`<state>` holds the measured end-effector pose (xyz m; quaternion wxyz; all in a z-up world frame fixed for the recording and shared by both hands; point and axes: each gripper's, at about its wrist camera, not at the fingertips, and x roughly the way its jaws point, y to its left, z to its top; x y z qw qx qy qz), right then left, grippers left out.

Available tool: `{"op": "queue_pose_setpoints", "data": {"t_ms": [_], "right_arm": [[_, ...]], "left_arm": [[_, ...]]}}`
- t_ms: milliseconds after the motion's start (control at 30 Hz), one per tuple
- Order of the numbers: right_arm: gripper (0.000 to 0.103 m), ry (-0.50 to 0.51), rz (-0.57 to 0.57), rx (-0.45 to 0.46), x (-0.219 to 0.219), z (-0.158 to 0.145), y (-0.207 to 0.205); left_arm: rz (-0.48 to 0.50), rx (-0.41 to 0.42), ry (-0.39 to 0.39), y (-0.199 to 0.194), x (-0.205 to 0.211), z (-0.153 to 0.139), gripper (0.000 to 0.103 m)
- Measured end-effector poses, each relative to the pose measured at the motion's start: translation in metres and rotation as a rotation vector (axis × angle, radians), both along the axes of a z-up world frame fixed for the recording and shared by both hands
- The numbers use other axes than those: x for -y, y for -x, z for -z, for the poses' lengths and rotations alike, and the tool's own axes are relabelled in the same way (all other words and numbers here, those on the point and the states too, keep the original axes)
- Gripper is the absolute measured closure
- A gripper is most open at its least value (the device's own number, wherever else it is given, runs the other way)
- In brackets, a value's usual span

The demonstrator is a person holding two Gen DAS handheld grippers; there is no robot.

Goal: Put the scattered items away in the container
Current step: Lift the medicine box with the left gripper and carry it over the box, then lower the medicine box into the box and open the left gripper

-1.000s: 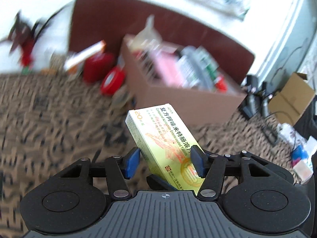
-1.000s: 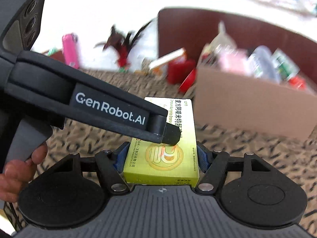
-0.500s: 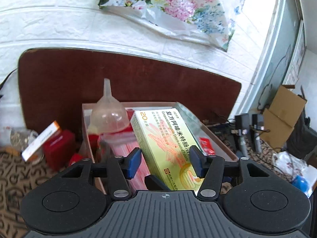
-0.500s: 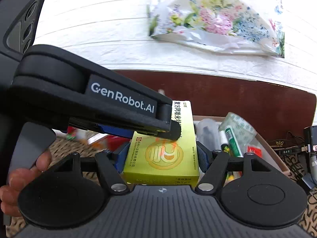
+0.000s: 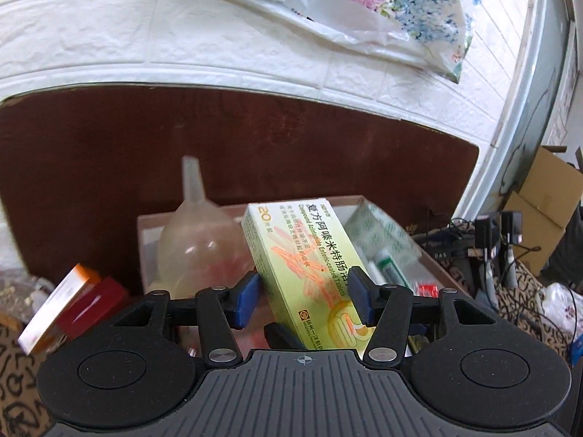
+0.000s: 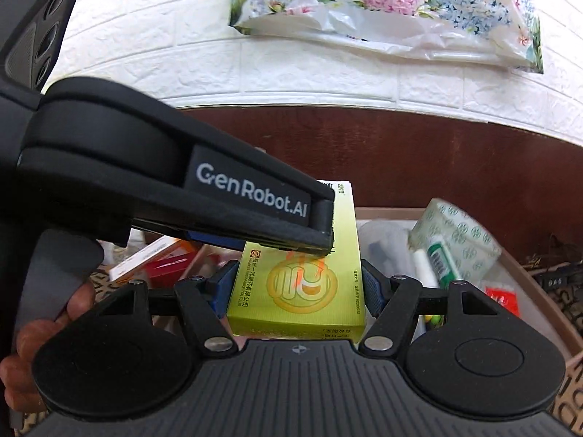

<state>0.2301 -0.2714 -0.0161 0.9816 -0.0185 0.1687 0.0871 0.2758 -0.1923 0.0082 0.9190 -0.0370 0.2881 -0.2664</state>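
A lived-in home room — white brick-pattern wall [image 5: 182,47], floral bag [image 5: 349,3], patterned cloth [image 5: 14,371] — everyday clutter.

Each gripper, the left gripper [image 5: 302,300] and the right gripper [image 6: 297,286], is built of matte black plastic with a ribbed grey top, silver pivot screws and blue finger pads [image 5: 246,300]. "GenRobot.AI" is printed in white on one side.

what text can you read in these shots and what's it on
"GenRobot.AI": on the left tool's black arm.
"Enteric-coated Tablets" and "20": on the yellow medicine box.
Chinese characters on that box: visible, not transcribed here.
"DAS": dark device, faint.
Remaining box fine print: too small.
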Motion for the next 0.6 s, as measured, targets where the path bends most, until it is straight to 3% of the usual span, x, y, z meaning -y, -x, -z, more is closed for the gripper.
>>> {"op": "queue_pose_setpoints", "data": {"t_ms": [33, 133, 267, 300, 467, 533, 600], "right_arm": [[0.031, 0.008, 0.004, -0.007, 0.002, -0.001, -0.007], [0.032, 0.014, 0.015, 0.002, 0.008, -0.005, -0.028], [0.028, 0.083, -0.006, -0.012, 0.008, -0.007, -0.048], [0.022, 0.098, -0.010, -0.006, 0.009, -0.007, -0.044], [0.017, 0.045, -0.005, 0.025, 0.022, -0.002, -0.018], [0.021, 0.027, 0.000, 0.028, 0.025, 0.001, -0.009], [0.047, 0.020, -0.004, 0.028, 0.026, 0.002, -0.004]], "left_arm": [[0.000, 0.006, 0.004, -0.005, 0.003, 0.000, 0.048], [-0.021, 0.007, 0.002, -0.024, 0.008, -0.002, 0.033], [-0.043, 0.010, -0.034, -0.029, 0.002, -0.001, 0.031], [-0.048, 0.019, -0.030, -0.027, -0.002, -0.001, 0.031], [-0.058, 0.023, -0.034, -0.024, -0.007, -0.001, 0.031], [-0.046, 0.024, -0.050, -0.022, -0.004, 0.001, 0.035], [-0.036, 0.034, -0.057, -0.020, -0.001, 0.002, 0.036]]}}
